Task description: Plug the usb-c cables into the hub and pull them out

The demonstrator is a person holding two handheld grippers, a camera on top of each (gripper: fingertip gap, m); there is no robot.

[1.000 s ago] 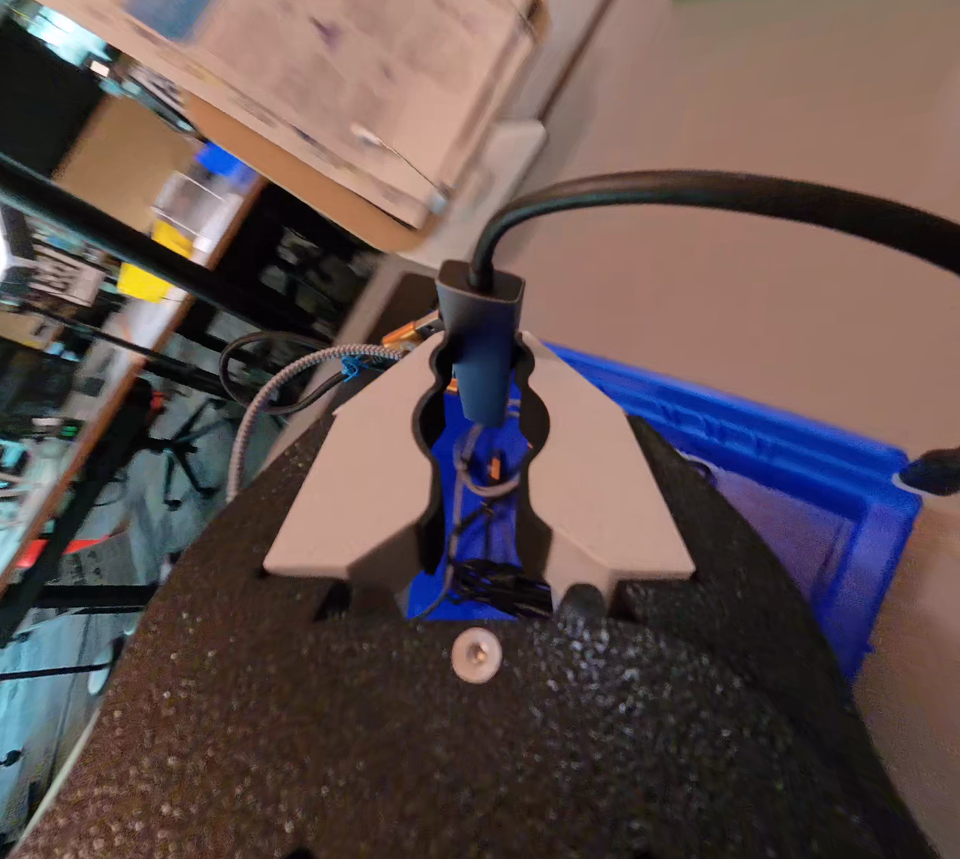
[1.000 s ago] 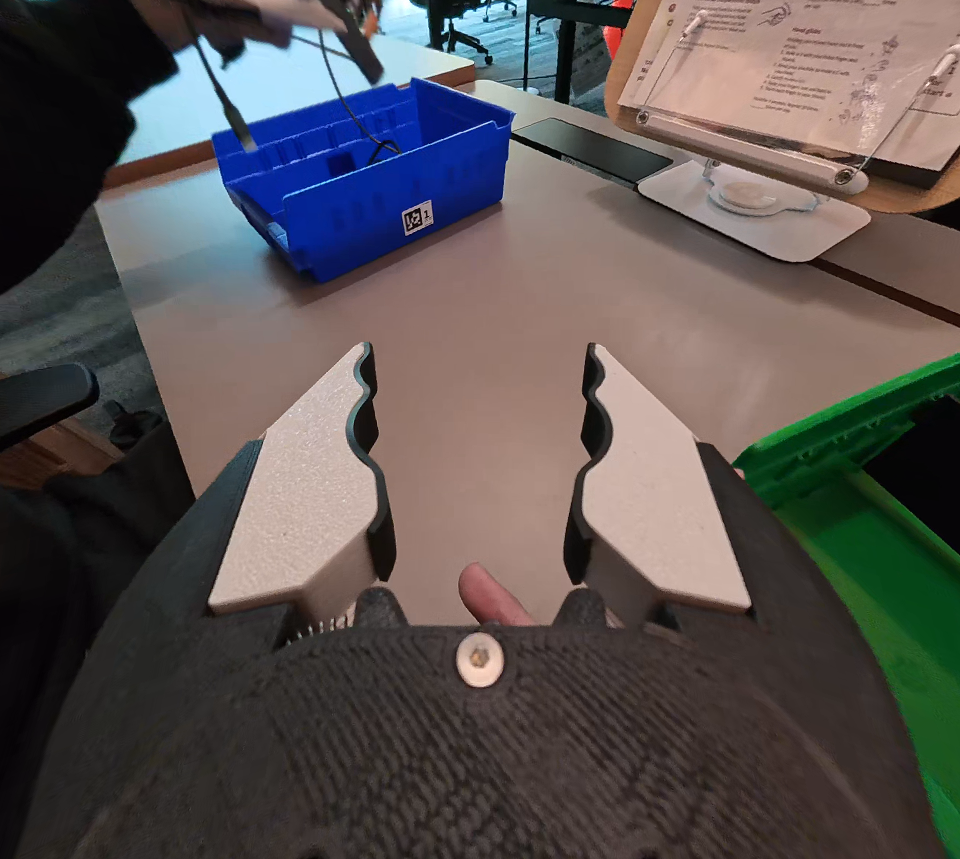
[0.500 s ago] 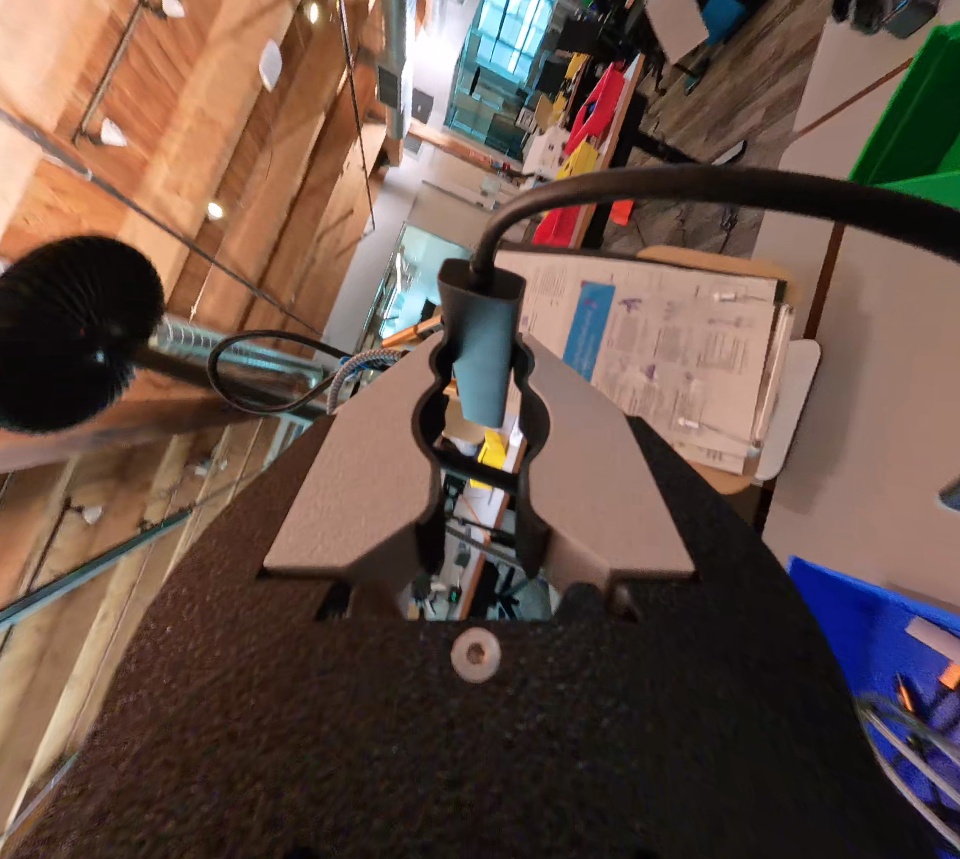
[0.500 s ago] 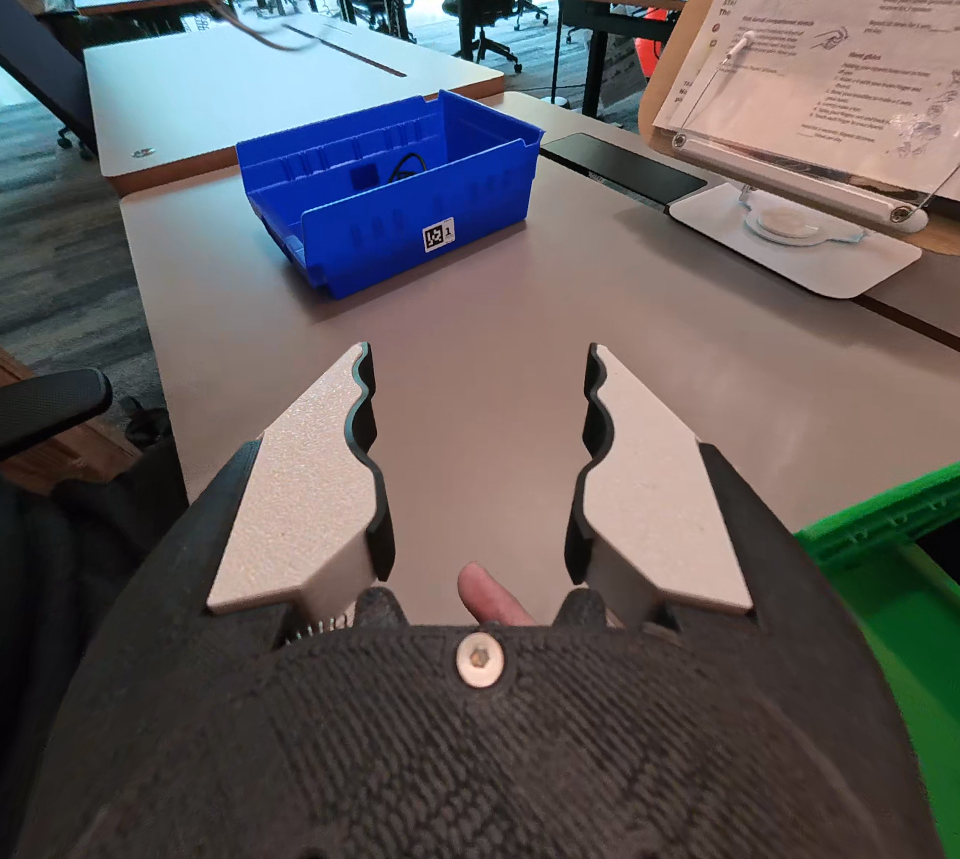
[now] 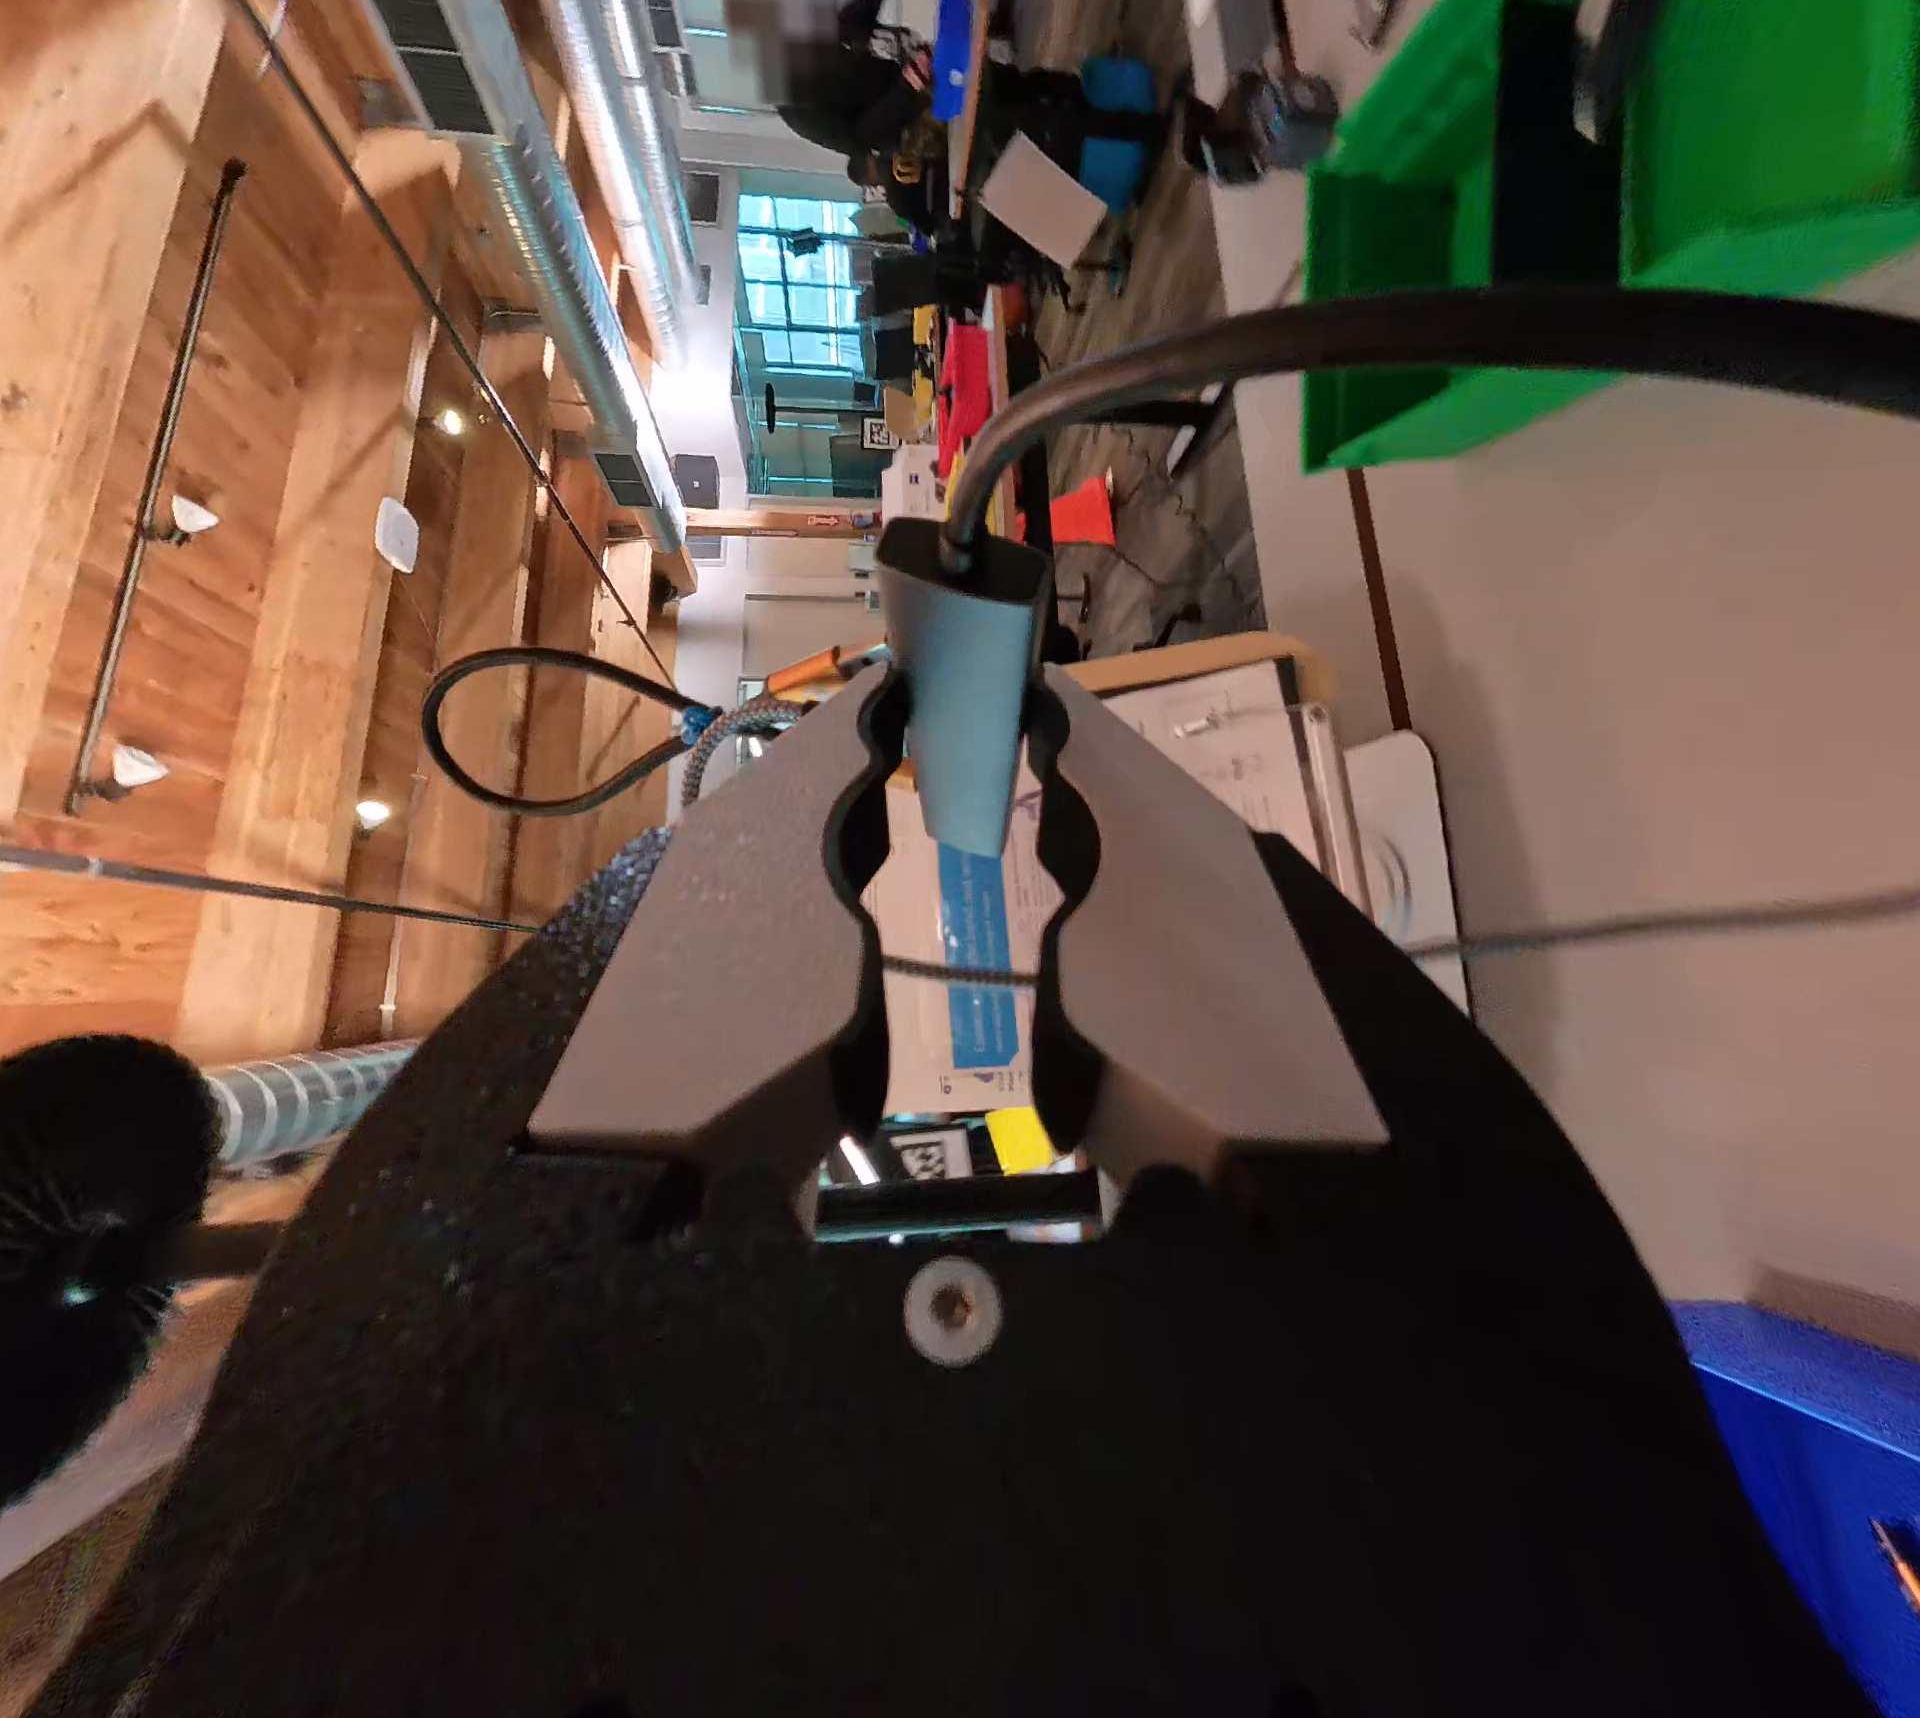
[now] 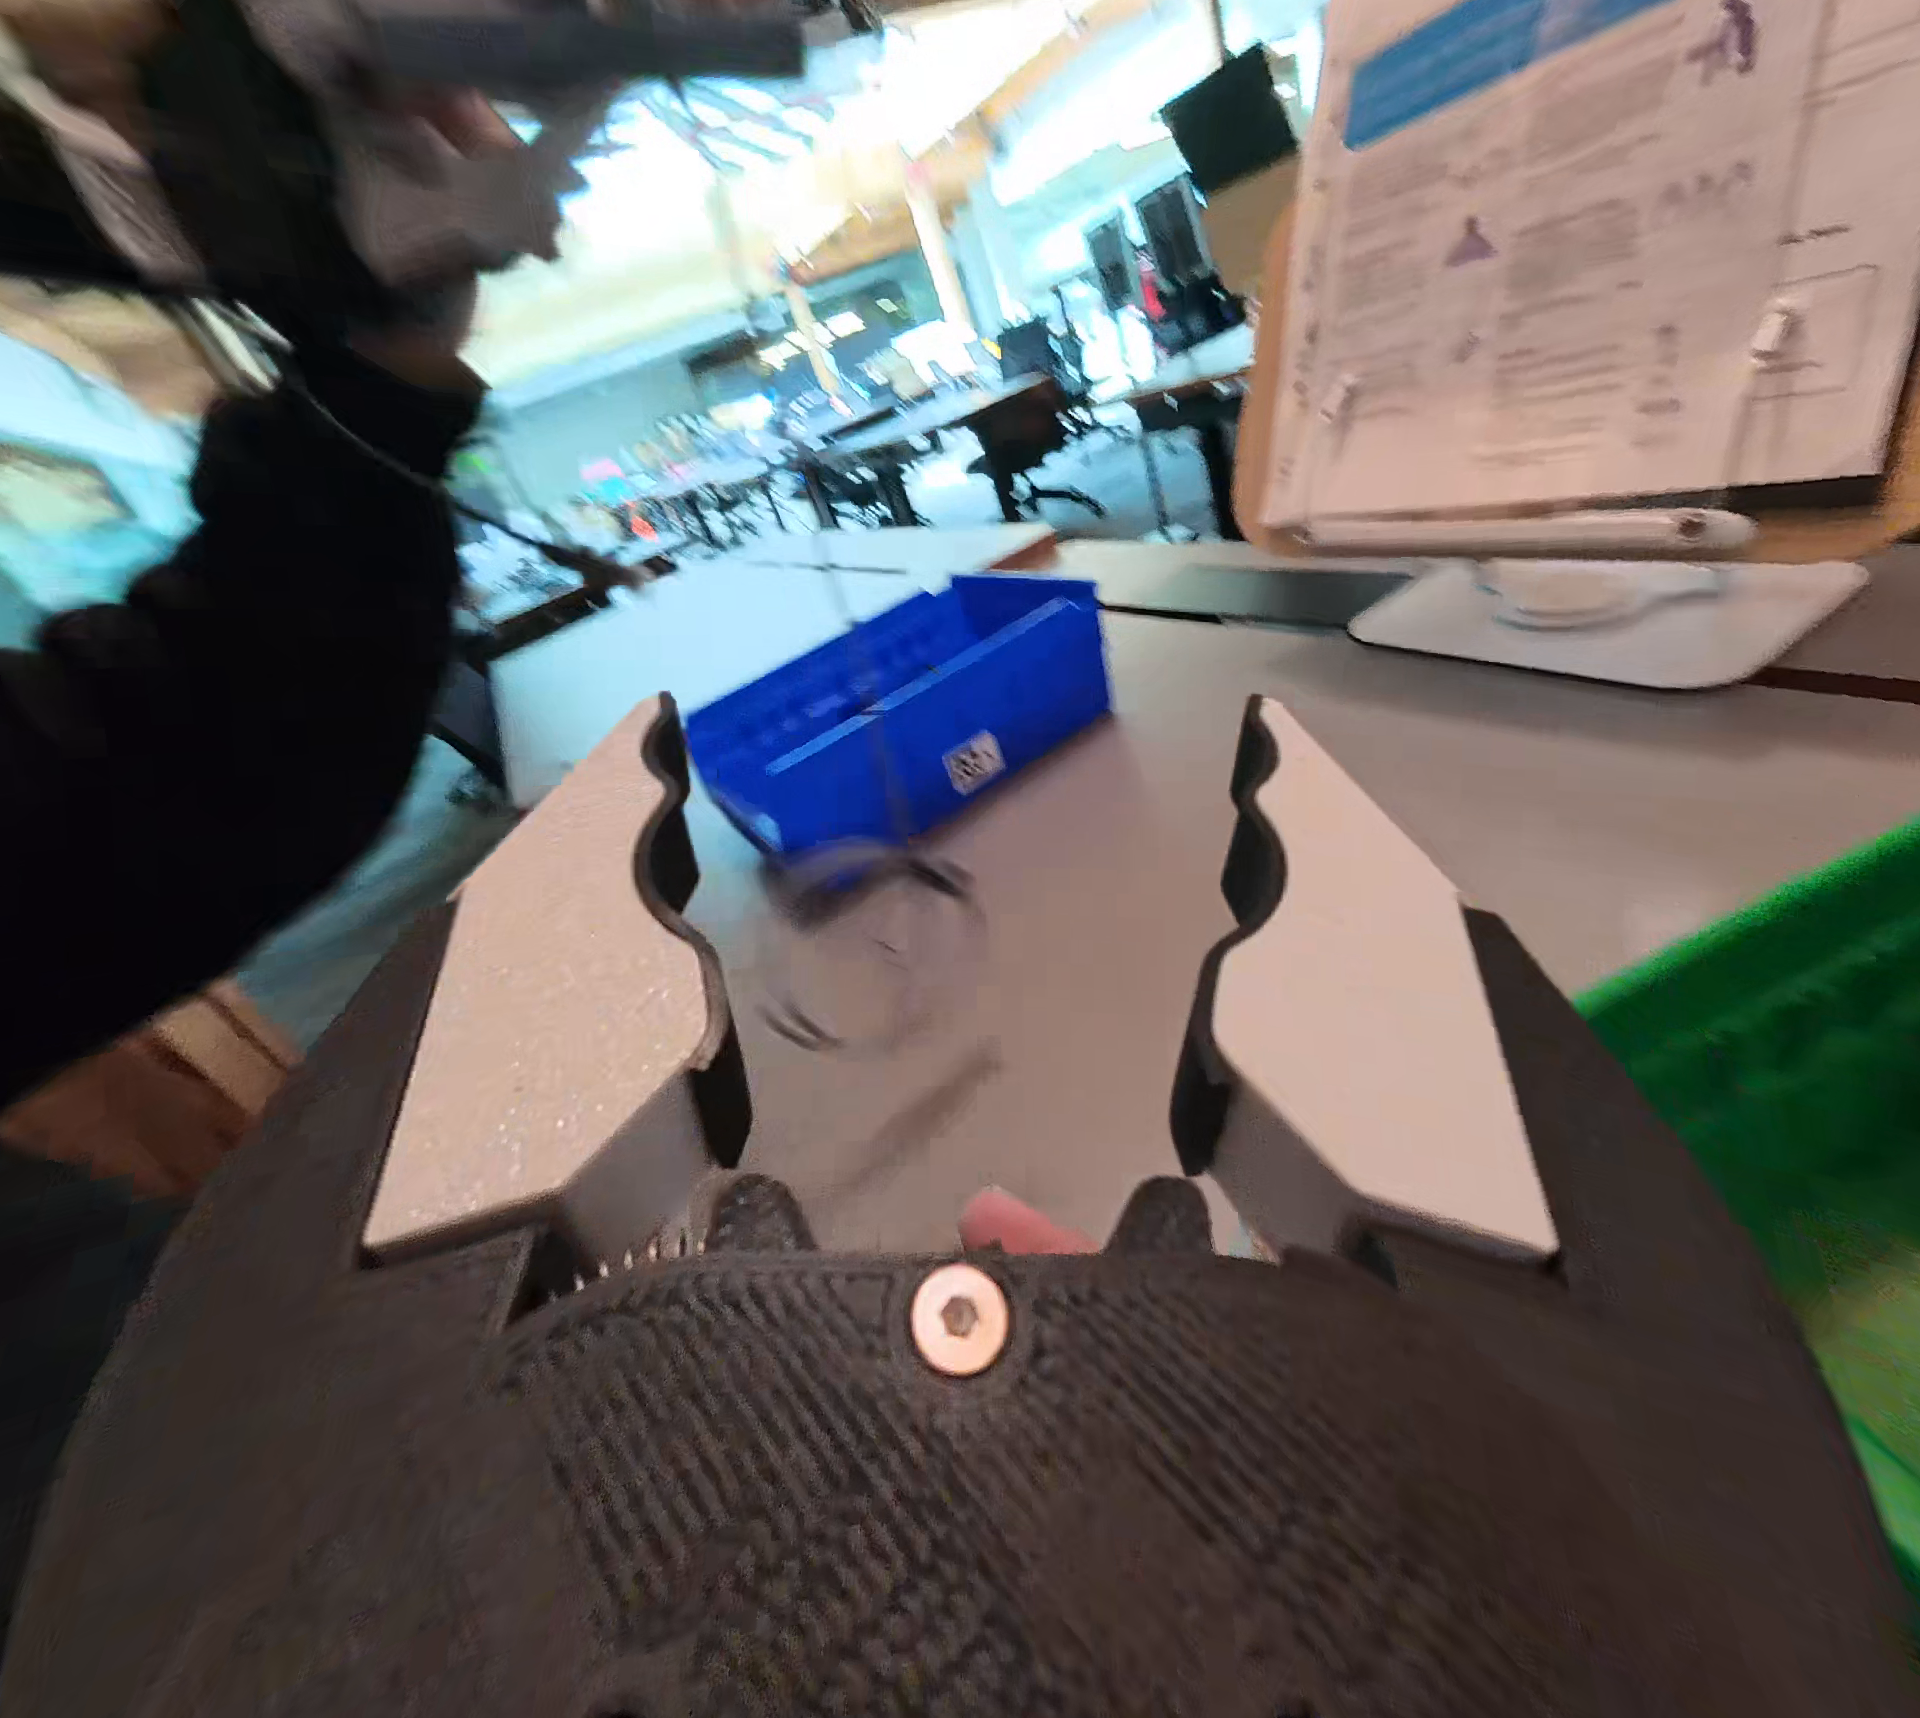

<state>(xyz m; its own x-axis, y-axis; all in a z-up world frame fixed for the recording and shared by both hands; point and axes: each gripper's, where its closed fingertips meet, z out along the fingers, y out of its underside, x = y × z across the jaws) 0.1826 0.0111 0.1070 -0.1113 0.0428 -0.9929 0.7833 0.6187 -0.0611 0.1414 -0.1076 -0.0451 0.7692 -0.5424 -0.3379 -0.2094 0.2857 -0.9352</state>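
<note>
My left gripper is shut on a grey-blue usb hub and holds it high in the air, pointing towards the room. The hub's thick black cable arcs off to the right. A braided cable with a black loop hangs at the hub's left, and a thin cable runs to the right. In the right wrist view the left gripper is a blur at the upper left, and a blurred coil of cable dangles over the table. My right gripper is open and empty, low over the table.
A blue bin stands on the grey table ahead of my right gripper; it shows low right in the left wrist view. A green bin is at the right. A document stand stands at the back right. Spacing between my two grippers at the tips: around 20 cm.
My left gripper has lifted the hub up and away from the blue bin, drawing its cables out so they dangle over the table. My right gripper has tilted upward and stays open.
</note>
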